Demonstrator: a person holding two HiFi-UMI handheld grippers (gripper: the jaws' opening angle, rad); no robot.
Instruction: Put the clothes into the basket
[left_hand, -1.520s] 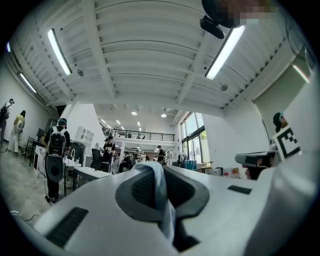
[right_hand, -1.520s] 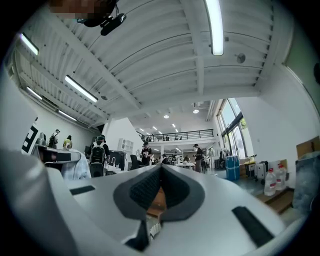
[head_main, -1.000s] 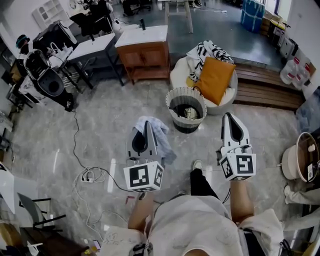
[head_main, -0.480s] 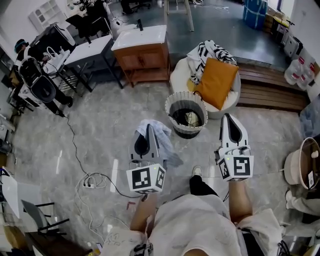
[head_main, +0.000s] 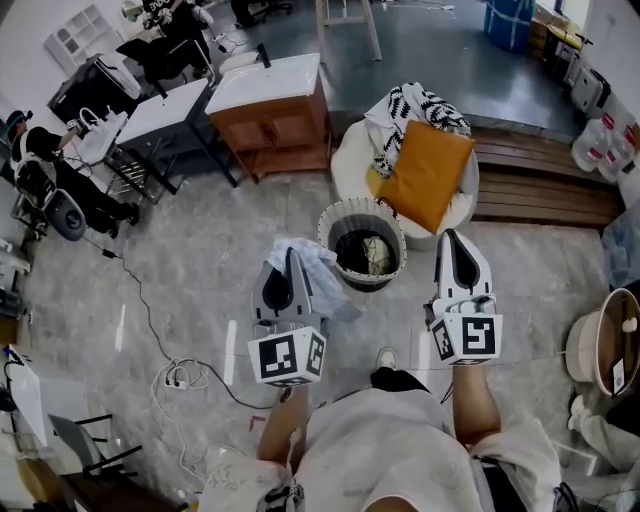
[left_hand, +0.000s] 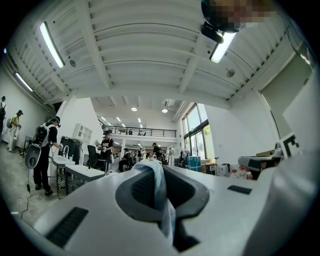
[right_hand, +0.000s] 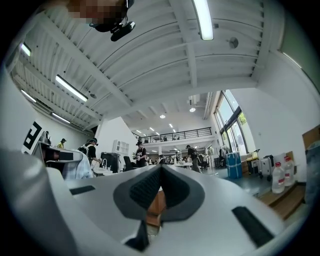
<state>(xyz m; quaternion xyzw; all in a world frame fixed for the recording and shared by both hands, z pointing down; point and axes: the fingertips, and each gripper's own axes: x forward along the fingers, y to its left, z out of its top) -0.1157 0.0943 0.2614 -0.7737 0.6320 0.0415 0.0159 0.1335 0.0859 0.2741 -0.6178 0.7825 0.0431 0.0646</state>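
Observation:
A light blue cloth (head_main: 320, 272) hangs from my left gripper (head_main: 288, 256), which is shut on it and held level just left of the basket. In the left gripper view a strip of the cloth (left_hand: 159, 186) is pinched between the closed jaws of that gripper (left_hand: 157, 170). The round ribbed basket (head_main: 331, 222) stands on the floor between my two grippers, with some clothes lying inside. My right gripper (head_main: 452, 240) is to the right of the basket. In the right gripper view its jaws meet at the tip (right_hand: 160, 170) with nothing between them.
Behind the basket stands a round white chair (head_main: 350, 150) with an orange cushion (head_main: 425, 175) and a black-and-white cloth (head_main: 405, 105). A wooden cabinet (head_main: 270, 125) is at the back left and a wooden platform (head_main: 540, 195) at the right. Cables (head_main: 180, 372) lie on the floor at the left.
Both grippers have travelled forward together with the blue cloth. The basket has come nearer and now lies between the two grippers.

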